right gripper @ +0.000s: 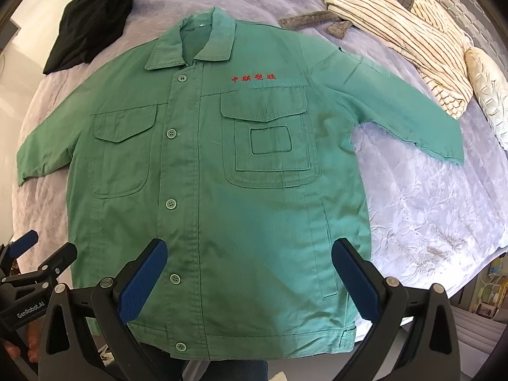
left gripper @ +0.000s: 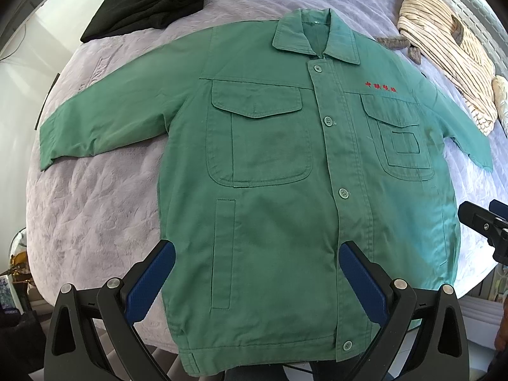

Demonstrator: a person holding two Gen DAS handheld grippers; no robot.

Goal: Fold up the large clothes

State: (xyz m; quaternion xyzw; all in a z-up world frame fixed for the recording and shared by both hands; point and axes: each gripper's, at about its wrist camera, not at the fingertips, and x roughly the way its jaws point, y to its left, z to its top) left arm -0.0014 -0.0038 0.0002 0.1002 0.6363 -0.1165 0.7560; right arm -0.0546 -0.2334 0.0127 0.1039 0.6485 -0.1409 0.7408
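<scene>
No fold has been made: the green jacket (left gripper: 285, 174) is spread flat, buttoned, on the bed (left gripper: 95, 206) ahead of both grippers (sleeves out). The left gripper (left gripper: 257, 273) and right gripper (right gripper: 249, 270) are held wide, empty, above its hem.

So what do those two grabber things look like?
Both look alike: the left gripper and right gripper have black angular frames with silver round bolts and two fingers faced with bumpy blue pads. One black frame carries white lettering, "GenRobot.AI".
</scene>
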